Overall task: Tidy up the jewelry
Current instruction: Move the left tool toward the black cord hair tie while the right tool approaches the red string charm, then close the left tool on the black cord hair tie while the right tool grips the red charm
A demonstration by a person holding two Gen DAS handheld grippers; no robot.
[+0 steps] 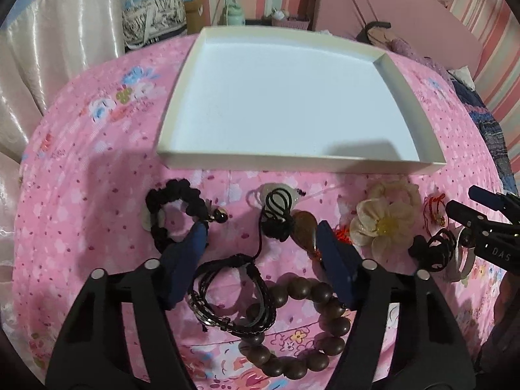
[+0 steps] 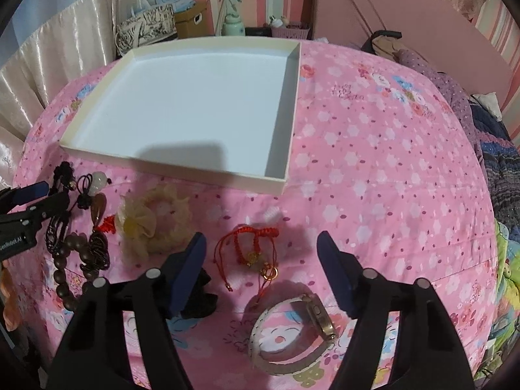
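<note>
While both of my grippers point steeply down at the pink floral bedspread (image 2: pixel 373 149), neither holds anything. Nearest the left gripper (image 1: pixel 261 235), whose blue pads stand apart with nothing pressed between them, lie a brown wooden bead bracelet (image 1: pixel 294 321) and a black braided cord bracelet (image 1: pixel 232 295), the two overlapping. Just past them, between the pads, I see a black knotted cord with a pale stone pendant (image 1: pixel 279 209) and an amber teardrop pendant (image 1: pixel 302 229) beside the right pad. A black scrunchie (image 1: pixel 174 213) sits at the left pad's tip, touching it as far as I can tell. To the right lies a cream fabric flower hair tie (image 1: pixel 385 217), then a second black scrunchie (image 1: pixel 432 248). From the right wrist view, the right gripper (image 2: pixel 261 245) also stands open; closest to it is a watch with a white strap (image 2: pixel 292 331), lying on its side, and between the pads farther out a red string bracelet with a gold charm (image 2: pixel 252 247). That second black scrunchie (image 2: pixel 198 295) is partly hidden under the left pad. Beyond all the jewelry, the shallow white box tray (image 1: pixel 403 84) rests on the bedspread with nothing in it. Behind it stand a patterned bag (image 2: pixel 143 26) and a cardboard box (image 2: pixel 191 19).
</note>
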